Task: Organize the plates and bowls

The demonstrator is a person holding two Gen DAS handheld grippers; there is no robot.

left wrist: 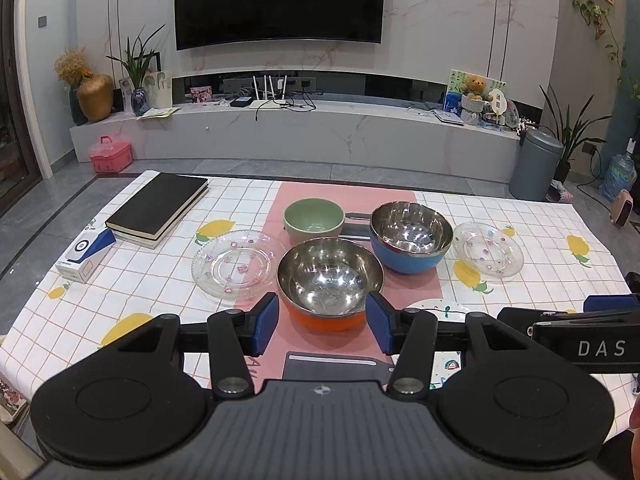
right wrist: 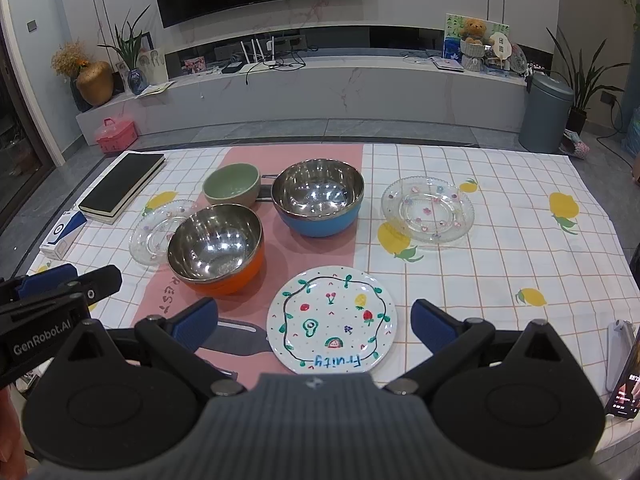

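Plate (right wrist: 331, 321) lettered "Fruity" lies between the wide right claw (right wrist: 314, 326); left claw (left wrist: 322, 322) wide too.

Orange bowl (right wrist: 218, 252), blue bowl (right wrist: 319, 202), green bowl (right wrist: 231, 184); fruit-patterned white plate (right wrist: 332, 320).

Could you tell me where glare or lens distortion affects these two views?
Left wrist view: lamp glare speckles the orange bowl and blue bowl; fisheye bows the TV console. Right wrist view: the same bowls glint, the fruit-pattern plate stays sharp, corners darken.
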